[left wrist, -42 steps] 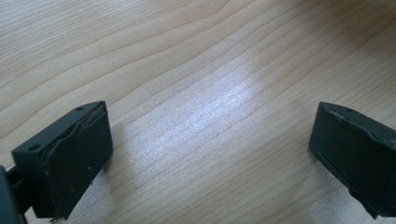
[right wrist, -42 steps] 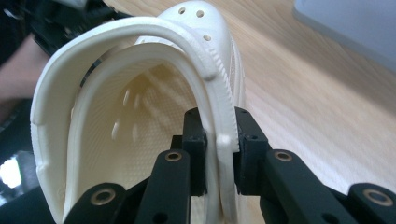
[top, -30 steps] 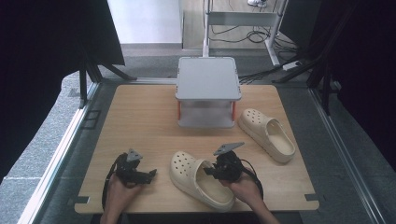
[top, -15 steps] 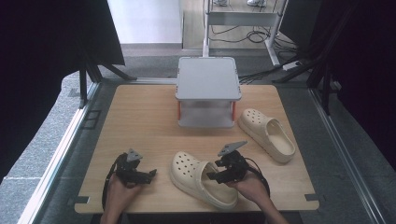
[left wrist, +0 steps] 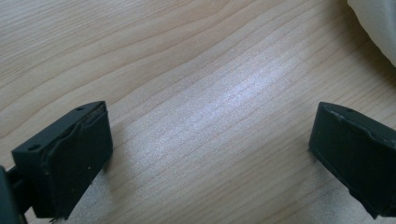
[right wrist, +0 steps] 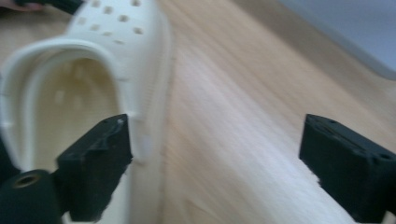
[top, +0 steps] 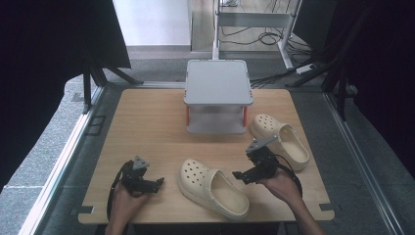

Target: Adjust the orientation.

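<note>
Hovering low beside the near clog [top: 213, 188], the right gripper [top: 244, 175] has its jaws spread wide, nothing held; in the right gripper view one jaw sits at the clog's side wall near the heel opening, the other over bare wood. Likely risk: closing from here would nudge or skid the light clog toward the front edge of the counter [top: 147, 122] instead of pinching its rim, since one jaw is not clearly inside the opening. Left gripper [top: 147, 183] rests near the front left, jaws also wide apart and empty, clog just beside it. Second clog [top: 280, 141] lies near the right edge, close behind the right hand [top: 281, 188], so a backswing could clip it. Grey two-tier rack [top: 218, 95] stands mid-back; open wood left and centre gives the most room.
</note>
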The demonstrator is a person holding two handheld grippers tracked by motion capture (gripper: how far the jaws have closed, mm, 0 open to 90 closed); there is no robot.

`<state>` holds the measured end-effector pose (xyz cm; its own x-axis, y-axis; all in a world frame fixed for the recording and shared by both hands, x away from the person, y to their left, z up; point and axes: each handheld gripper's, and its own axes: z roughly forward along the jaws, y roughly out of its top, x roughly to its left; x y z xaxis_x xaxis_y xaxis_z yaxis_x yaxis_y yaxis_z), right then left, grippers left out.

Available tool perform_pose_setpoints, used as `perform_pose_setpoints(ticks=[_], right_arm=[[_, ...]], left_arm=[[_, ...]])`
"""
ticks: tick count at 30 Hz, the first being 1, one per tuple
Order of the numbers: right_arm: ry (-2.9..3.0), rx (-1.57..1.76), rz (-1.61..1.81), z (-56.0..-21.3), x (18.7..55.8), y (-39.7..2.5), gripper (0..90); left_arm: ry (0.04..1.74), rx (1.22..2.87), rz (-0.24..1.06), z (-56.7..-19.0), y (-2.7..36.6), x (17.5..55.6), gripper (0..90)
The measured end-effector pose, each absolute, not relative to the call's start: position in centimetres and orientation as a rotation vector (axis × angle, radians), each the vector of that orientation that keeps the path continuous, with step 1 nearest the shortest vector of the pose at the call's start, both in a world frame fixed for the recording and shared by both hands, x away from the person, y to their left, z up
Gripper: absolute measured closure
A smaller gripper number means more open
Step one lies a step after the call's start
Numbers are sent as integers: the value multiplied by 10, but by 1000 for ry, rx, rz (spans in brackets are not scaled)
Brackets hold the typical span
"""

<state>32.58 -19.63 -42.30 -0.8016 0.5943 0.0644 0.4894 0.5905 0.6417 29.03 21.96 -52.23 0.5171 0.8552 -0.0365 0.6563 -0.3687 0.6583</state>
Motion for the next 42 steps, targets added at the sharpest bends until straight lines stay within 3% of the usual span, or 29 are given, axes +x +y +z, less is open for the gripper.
perform_pose_setpoints(ticks=[2, 9, 10, 11, 23, 25, 26, 27, 31, 42], right_arm=[[2633, 944, 998, -423, 331, -204, 4], [2556, 1023, 1002, -421, 342, -237, 0], [2558, 1029, 980, -420, 343, -242, 41], [2560, 1054, 950, -418, 343, -251, 138], [2439, 1226, 875, -410, 365, -300, 155], [2409, 1269, 867, -410, 374, -309, 236], [2396, 1259, 847, -410, 384, -317, 339], [2396, 1259, 847, -410, 384, -317, 339], [2381, 1310, 889, -412, 403, -327, 479], [2478, 1293, 883, -434, 438, -317, 655]], left_arm=[[1227, 2139, 416, -522, 220, 290, 0], [1226, 2140, 416, -522, 220, 290, 0], [1226, 2140, 416, -522, 220, 290, 0], [1226, 2140, 416, -522, 220, 290, 0], [1226, 2141, 416, -522, 220, 290, 0], [1225, 2140, 415, -522, 220, 291, 0], [1226, 2139, 417, -522, 219, 291, 0], [1226, 2139, 417, -522, 219, 291, 0], [1226, 2139, 417, -522, 219, 291, 0], [1226, 2139, 417, -522, 219, 291, 0]])
